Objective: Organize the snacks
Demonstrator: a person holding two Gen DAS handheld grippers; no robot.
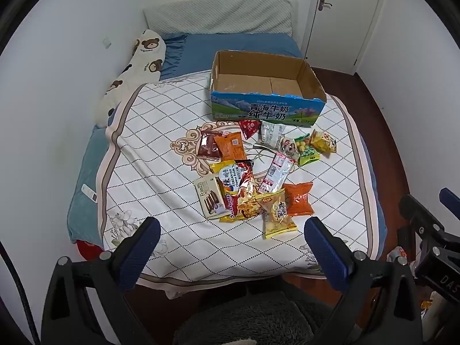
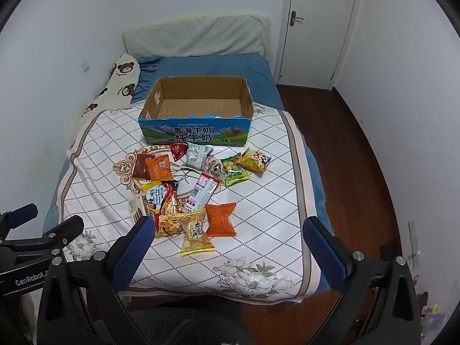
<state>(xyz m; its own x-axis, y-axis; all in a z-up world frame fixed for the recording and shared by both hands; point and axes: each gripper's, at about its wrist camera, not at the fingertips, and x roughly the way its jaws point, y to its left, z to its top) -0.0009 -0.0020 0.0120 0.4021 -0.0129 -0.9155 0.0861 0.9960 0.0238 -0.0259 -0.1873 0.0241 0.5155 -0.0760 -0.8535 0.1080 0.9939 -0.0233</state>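
Several snack packets lie scattered on a white quilt (image 1: 161, 155) on the bed, among them an orange packet (image 1: 299, 198) (image 2: 220, 219), a yellow packet (image 1: 279, 215) (image 2: 197, 237) and a beige biscuit box (image 1: 209, 197). An open, empty cardboard milk box (image 1: 267, 86) (image 2: 198, 109) stands behind them. My left gripper (image 1: 233, 244) is open and empty above the bed's near edge. My right gripper (image 2: 228, 247) is open and empty, also at the near edge, with the yellow packet just ahead.
A bear-print bolster (image 1: 135, 66) lies along the left wall and a grey pillow (image 1: 218, 14) at the head. A white door (image 2: 316, 26) and dark wood floor (image 2: 359, 155) are on the right. A grey fuzzy seat (image 1: 244, 322) is below the grippers.
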